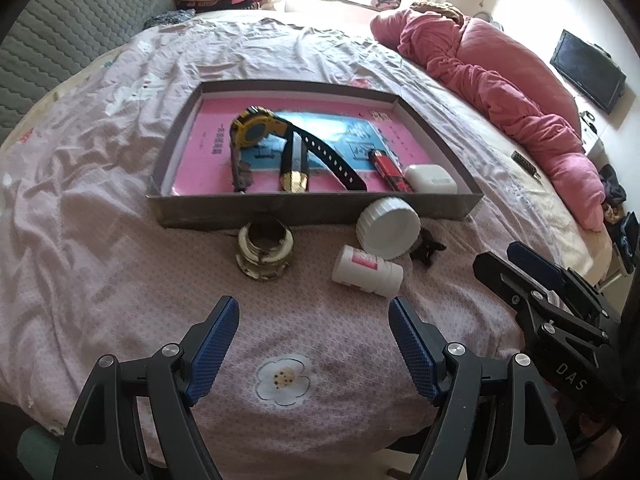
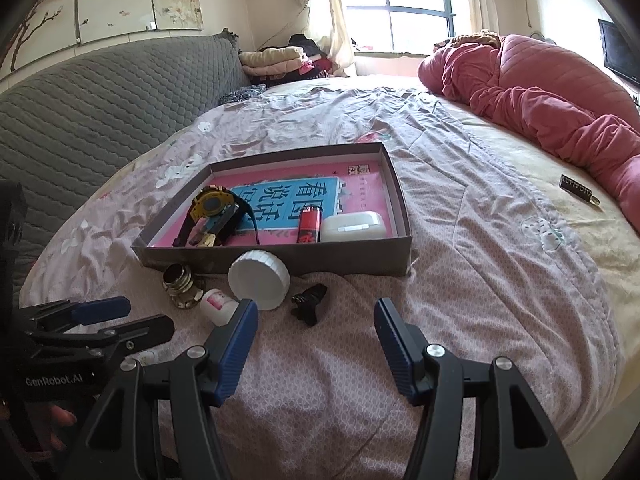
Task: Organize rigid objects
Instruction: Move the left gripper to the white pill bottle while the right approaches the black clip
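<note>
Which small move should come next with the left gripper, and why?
Probably ease the open left gripper forward onto the small white bottle with the pink label: it lies nearest ahead, still outside the grey cardboard box.

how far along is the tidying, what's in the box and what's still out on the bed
Partly done. Already in the box: the yellow watch, red lighter and white case. In hand: nothing; the left tongs and right tongs are both open and empty. Still out on the bed in front of the box: the metal fitting, white lid, small white bottle and black clip.
</note>
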A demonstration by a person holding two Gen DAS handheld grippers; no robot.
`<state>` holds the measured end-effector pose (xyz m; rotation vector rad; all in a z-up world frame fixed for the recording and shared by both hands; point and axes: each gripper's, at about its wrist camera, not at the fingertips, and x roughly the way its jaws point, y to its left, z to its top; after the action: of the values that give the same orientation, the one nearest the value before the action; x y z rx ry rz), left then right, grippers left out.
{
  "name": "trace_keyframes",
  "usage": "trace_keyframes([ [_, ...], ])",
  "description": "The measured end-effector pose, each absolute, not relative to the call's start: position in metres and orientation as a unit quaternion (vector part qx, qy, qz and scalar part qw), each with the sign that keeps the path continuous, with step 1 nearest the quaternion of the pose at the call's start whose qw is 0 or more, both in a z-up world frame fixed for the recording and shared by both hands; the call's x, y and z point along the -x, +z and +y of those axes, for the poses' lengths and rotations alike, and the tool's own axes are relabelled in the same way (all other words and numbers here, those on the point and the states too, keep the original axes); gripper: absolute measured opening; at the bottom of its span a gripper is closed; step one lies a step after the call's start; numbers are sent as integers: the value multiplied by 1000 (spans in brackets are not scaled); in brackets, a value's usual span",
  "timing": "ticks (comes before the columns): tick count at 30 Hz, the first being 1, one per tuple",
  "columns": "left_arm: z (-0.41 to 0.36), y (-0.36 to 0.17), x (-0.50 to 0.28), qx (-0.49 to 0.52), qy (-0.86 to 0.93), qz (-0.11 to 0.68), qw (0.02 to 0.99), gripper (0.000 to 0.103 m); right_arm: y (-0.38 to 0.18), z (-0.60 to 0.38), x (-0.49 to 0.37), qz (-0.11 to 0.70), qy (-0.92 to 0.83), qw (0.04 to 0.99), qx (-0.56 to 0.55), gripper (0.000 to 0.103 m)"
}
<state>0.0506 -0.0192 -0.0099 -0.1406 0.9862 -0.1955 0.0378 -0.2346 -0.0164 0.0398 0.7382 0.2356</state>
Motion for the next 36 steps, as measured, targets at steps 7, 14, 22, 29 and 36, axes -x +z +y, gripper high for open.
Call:
trace_keyframes([
  [7,-29,-18,-54,65,-110,480,868,78,-21,-235,-41,367,112,923,-17,60],
  [14,-36,-23,-54,63,-121,483,865,78,-27,-236,-45,378,108,919,-18,60],
  [22,-40,-27,-59,66,-128,485,863,78,-31,-236,-49,385,106,917,-16,60],
  [29,-49,-30,-68,62,-136,485,861,78,-30,-246,-52,382,92,919,-27,60],
  [36,-56,-36,-80,60,-139,487,860,78,-31,-252,-56,387,78,918,-33,60],
])
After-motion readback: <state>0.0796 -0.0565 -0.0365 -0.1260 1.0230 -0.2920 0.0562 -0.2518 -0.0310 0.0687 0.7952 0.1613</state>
